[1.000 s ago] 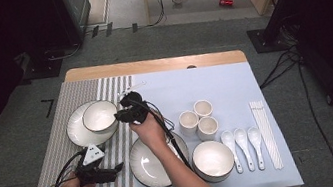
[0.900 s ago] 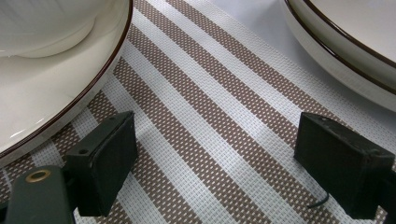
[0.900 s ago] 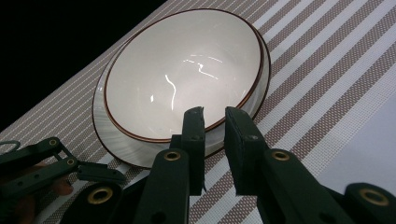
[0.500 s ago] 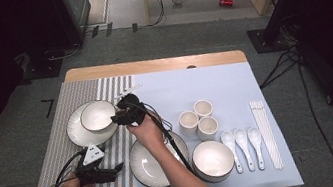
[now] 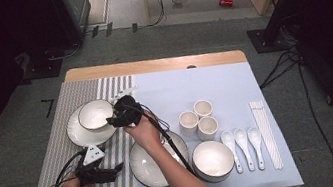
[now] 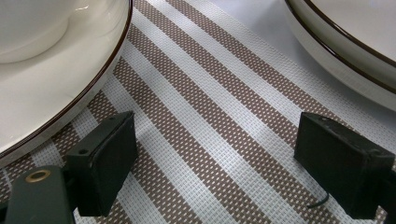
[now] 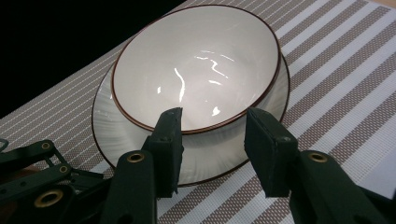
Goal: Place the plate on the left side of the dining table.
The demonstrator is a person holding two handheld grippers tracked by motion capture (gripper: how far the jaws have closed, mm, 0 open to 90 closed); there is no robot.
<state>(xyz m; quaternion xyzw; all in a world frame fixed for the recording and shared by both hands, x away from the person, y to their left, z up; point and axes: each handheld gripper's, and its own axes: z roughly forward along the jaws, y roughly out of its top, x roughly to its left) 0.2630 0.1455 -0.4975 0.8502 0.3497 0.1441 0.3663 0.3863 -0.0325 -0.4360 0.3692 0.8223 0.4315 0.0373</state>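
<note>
A white bowl with a dark rim sits on a white plate on the striped placemat. My right gripper is at the bowl's right side. In the right gripper view its jaws have just been opening; they straddle the near rim of the bowl without pressing on it, so the right gripper is open. My left gripper rests low over the mat near the front edge. It is open with only striped mat between its jaws, the plate to one side.
A second plate lies in front of the centre, with another bowl to its right. Three cups, three spoons and white chopsticks sit on the blue cloth at the right.
The right gripper's jaws have spread apart at the bowl's rim, and the bowl stays on its plate. The left hand has not moved.
</note>
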